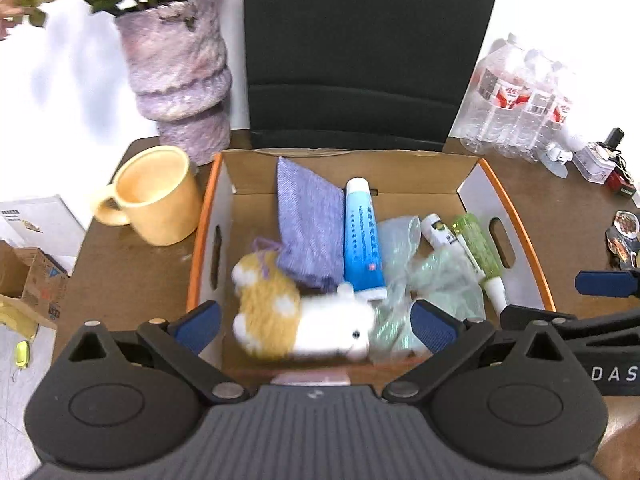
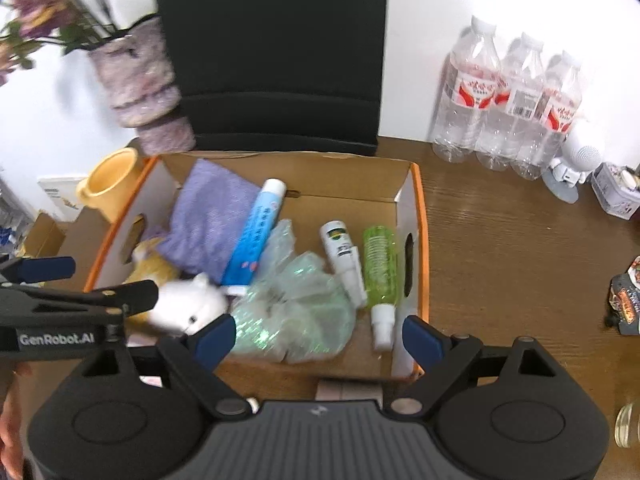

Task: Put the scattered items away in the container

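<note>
Both grippers are hovering over the near edge of the orange-rimmed cardboard box (image 1: 516, 216), fingers spread wide and gripping nothing – a stance that fits either a release or a reach

Between the left gripper (image 1: 316, 320) fingers, a blurred white-and-tan plush toy (image 1: 296, 320) is lying inside the box, its long axis running across from one finger to the other, white head toward the right finger

Between the right gripper (image 2: 318, 338) fingers, a crumpled pale-green plastic bag (image 2: 296, 312) is sitting loosely; just beyond the right finger, a green spray bottle (image 2: 380, 272) and a white tube (image 2: 340, 252) are lying nozzle-ends toward the gripper

Farther out, a blue toothpaste tube (image 1: 362, 240) and a lilac cloth pouch (image 1: 310, 220) are lying lengthwise away from the fingers – every item packed side by side
</note>
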Action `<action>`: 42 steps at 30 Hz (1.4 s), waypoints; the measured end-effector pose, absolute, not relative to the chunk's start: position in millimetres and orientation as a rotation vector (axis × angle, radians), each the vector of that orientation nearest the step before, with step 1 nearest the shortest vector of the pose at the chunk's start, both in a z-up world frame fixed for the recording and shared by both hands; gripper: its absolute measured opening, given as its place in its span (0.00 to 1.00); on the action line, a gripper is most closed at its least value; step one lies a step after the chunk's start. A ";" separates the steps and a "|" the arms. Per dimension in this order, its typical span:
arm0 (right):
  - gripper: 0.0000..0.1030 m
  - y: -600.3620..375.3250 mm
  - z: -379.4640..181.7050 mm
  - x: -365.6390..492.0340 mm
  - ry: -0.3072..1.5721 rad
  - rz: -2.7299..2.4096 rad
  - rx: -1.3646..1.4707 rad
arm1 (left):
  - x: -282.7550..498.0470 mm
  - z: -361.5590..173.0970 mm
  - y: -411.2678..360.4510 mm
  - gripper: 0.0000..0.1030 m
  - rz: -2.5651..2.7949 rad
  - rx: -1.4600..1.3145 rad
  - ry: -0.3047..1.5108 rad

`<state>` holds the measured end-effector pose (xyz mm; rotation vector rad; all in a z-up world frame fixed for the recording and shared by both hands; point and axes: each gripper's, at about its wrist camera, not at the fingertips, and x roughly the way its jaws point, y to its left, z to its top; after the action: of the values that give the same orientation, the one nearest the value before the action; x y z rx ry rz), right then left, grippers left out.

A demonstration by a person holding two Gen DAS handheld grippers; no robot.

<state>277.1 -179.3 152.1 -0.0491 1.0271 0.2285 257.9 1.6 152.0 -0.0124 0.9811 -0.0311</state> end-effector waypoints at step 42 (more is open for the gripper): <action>1.00 -201.6 3.6 4.4 0.687 0.266 0.006 | -3.2 8.2 3.2 1.00 -0.027 -0.005 0.698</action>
<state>4.3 -201.6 3.6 0.0062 0.6870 0.2657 -3.2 3.2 8.2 -0.0048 0.6979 -0.0266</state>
